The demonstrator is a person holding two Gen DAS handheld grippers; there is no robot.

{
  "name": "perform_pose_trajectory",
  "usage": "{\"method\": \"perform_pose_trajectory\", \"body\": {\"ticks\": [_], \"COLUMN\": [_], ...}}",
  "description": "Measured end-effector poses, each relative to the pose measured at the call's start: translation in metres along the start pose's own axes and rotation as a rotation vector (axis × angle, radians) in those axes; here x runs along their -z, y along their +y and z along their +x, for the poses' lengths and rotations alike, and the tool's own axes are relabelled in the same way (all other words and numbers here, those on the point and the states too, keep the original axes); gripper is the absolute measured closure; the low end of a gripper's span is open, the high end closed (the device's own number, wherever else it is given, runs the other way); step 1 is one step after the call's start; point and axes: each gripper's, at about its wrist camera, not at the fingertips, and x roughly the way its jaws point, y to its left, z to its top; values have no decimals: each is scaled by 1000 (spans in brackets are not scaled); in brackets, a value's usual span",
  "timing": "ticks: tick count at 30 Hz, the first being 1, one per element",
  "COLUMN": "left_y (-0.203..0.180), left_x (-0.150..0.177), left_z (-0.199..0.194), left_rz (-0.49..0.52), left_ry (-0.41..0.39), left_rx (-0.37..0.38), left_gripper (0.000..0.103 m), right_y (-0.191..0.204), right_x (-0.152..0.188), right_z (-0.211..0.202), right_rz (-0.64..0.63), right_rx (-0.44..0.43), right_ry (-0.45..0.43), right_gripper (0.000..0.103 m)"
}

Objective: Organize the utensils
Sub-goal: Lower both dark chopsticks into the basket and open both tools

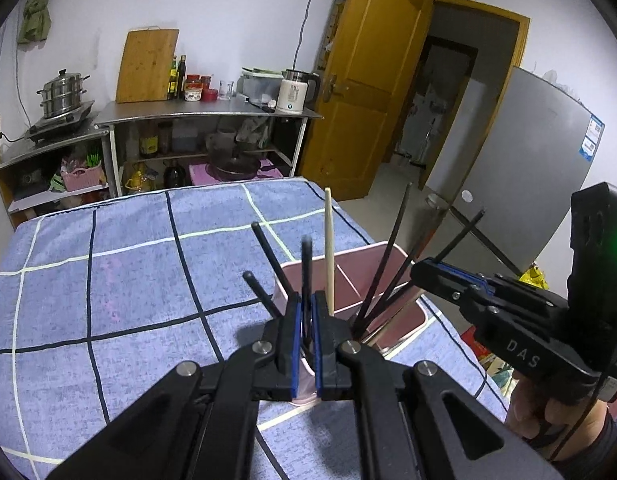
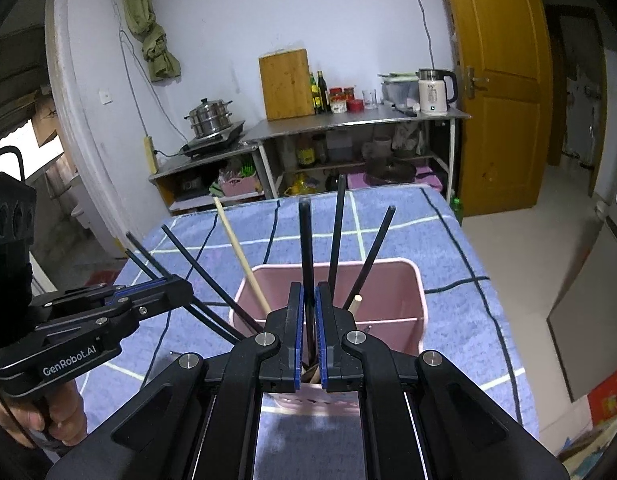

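A pink divided utensil bin point(image 1: 372, 256) point(image 2: 388, 270) stands on the blue checked tablecloth point(image 1: 108, 280). Several black chopsticks and one pale wooden chopstick point(image 1: 328, 248) point(image 2: 238, 250) stand in it, fanned out. My left gripper point(image 1: 307, 300) is shut on an upright black chopstick point(image 1: 307, 276) over the bin's near corner. My right gripper point(image 2: 307, 296) is shut on another black chopstick point(image 2: 306, 256) above the bin. It also shows in the left wrist view point(image 1: 432, 276), at the bin's right side. The left gripper shows in the right wrist view point(image 2: 172, 286), among the leaning chopsticks.
Behind the table stand steel shelves point(image 1: 212, 114) with a steamer pot point(image 1: 62, 94), a wooden cutting board point(image 1: 147, 66), bottles and a white kettle point(image 1: 294, 92). An open yellow door point(image 1: 368, 80) and a grey fridge point(image 1: 528, 148) are to the right.
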Motion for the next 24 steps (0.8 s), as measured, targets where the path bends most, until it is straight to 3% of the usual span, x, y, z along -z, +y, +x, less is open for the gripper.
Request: {"method": "perform_pose_trajectory", "body": {"ticks": [4, 11, 13, 21, 24], "left_y": [1, -4, -5, -10, -14], "left_x": [0, 5, 8, 33, 48], "left_z": [-13, -43, -52, -79, -85], "left_rz": [3, 12, 12, 14, 19], "left_ry": [-25, -78, -95, -140, -154], "left_rx": [-7, -13, -18, -34, -35], "left_gripper": [93, 87, 82, 77, 69], "right_y": [5, 12, 14, 26, 30], "right_x": [-1, 3, 5, 33, 48], "right_z": [-15, -42, -52, -85, -94], "right_rz": [-19, -25, -18, -28, -34], "right_rx": [15, 24, 24, 51, 62], "right_ry": [-29, -69, -87, -124, -128], "right_gripper": [91, 90, 89, 85, 85]}}
